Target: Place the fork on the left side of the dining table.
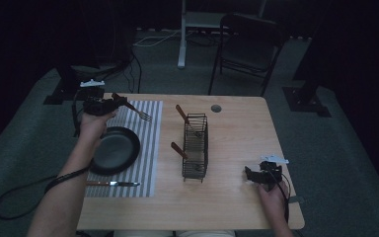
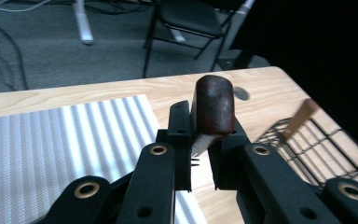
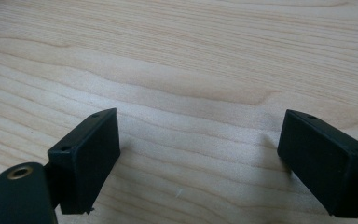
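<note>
Fork [image 1: 137, 111] is sitting clamped by its wooden handle in your left tool [image 1: 109, 103], over the striped mat [image 1: 148, 148]; you are lowering it beside the plate [image 1: 114, 149], so keep it level. Right tool [image 1: 250, 175] is resting apart on the table [image 1: 237, 138].

At the frame's centre, the black left claw [image 2: 200, 144] clamps a dark brown, rounded wooden handle [image 2: 213, 109] above the light wooden table [image 2: 265, 88] and the grey striped mat [image 2: 60, 149] at left.

The high view looks forward and down over the whole table [image 1: 237, 197] from the person's side. The left gripper view looks along its jaws across the mat [image 2: 51, 140] toward the rack [image 2: 317, 140], both shared with the high view. The right gripper view faces bare tabletop close beyond its fingers [image 3: 88, 154].
</note>
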A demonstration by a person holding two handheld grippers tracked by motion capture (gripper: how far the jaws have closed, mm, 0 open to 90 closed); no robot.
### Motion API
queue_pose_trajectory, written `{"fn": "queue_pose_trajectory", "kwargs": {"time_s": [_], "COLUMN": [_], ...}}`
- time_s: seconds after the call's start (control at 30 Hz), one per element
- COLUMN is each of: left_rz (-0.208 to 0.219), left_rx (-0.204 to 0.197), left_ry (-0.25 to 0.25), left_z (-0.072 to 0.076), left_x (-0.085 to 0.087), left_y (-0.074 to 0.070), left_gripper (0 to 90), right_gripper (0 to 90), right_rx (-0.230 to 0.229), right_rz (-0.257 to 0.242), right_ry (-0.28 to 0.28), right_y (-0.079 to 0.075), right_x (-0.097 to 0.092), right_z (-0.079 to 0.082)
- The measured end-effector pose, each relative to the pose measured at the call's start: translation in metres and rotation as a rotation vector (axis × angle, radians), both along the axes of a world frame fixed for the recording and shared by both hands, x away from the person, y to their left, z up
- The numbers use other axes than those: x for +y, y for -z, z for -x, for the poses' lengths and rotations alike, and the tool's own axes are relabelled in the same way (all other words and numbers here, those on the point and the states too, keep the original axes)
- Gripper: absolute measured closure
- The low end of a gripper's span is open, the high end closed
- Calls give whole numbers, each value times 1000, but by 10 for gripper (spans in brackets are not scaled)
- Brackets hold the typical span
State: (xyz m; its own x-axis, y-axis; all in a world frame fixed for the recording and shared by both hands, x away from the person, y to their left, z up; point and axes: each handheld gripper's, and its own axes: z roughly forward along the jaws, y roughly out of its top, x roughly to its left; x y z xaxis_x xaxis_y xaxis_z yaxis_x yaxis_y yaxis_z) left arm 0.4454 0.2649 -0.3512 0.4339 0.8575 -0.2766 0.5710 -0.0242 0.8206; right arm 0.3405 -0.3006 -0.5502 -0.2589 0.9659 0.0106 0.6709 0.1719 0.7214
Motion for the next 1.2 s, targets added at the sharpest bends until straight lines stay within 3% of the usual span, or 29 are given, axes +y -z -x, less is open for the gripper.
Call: {"fn": "queue_pose_trajectory", "kwargs": {"time_s": [0.2,0.33,0.4,0.47,0.5,0.6,0.63,0.7,0.73,0.9,1.0,1.2], "left_rz": [12,62,89,74,103,81,99,99,78,121,146,148], "left_rx": [17,22,47,58,57,67,72,72,94,144,152,174], "left_ry": [-35,-77,-91,-99,-102,-130,-140,-140,-147,-151,-157,-157], "left_z": [-3,-13,-15,-14,-13,-19,-23,-23,-33,-42,-44,-48], "left_x": [12,22,24,24,26,33,37,37,44,57,62,61], "left_y": [16,34,45,51,53,59,61,61,69,79,82,93], "left_gripper": [804,804,804,804,804,804,804,804,804,804,804,804], "right_gripper": [125,128,131,132,133,133,133,133,133,133,133,133], "right_rx": [0,-1,-1,-1,-1,-1,-1,-3,-3,-3,-3,-3], "right_rz": [0,2,1,1,0,1,0,1,1,1,1,0], "right_ry": [0,2,10,11,15,14,15,13,12,11,11,11], "right_y": [0,0,0,0,0,0,0,0,0,0,0,0], "right_x": [0,0,1,1,2,2,2,2,2,2,2,2], "right_z": [0,0,-2,-2,-2,-1,-1,-1,0,0,0,0]}}
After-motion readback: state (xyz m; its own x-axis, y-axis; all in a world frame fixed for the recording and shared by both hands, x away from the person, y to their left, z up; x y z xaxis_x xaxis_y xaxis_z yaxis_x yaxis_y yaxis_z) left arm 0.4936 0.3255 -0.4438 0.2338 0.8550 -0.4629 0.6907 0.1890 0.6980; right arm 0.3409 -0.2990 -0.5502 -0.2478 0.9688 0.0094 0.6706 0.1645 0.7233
